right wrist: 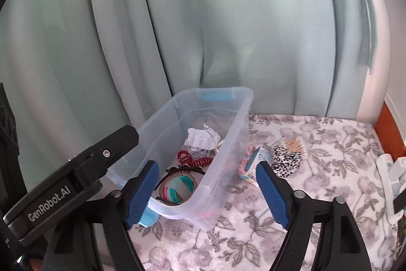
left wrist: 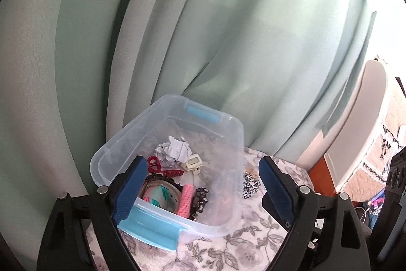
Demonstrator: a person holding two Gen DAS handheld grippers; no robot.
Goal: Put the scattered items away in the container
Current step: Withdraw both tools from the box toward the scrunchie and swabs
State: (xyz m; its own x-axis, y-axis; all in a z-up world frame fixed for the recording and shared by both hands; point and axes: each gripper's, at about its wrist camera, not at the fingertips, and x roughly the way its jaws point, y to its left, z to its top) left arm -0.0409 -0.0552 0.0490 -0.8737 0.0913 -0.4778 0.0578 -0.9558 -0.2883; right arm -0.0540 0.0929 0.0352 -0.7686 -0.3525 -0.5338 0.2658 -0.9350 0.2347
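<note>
A clear plastic container (left wrist: 121,136) with blue latches stands on a flowered blanket. It holds crumpled paper (left wrist: 173,149), a red hair claw (left wrist: 162,168), a cream clip (left wrist: 192,161), a pink roller (left wrist: 187,200) and a tape roll (right wrist: 177,186) with coloured hair ties. My left gripper (left wrist: 202,161) hangs open over the container's near end, nothing between its pads. My right gripper (right wrist: 207,165) is open and empty above the container's (right wrist: 243,103) right wall. To the right of the container lie a card of pastel hair ties (right wrist: 247,164), a black-and-white scrunchie (right wrist: 286,160) and a bundle of thin sticks (right wrist: 295,144).
Pale green curtains (right wrist: 203,29) hang right behind the container. The flowered blanket (right wrist: 330,169) reaches to an orange wooden edge (right wrist: 388,139) on the right, where a white object (right wrist: 390,174) lies. The left gripper's black body (right wrist: 76,174) fills the right wrist view's lower left.
</note>
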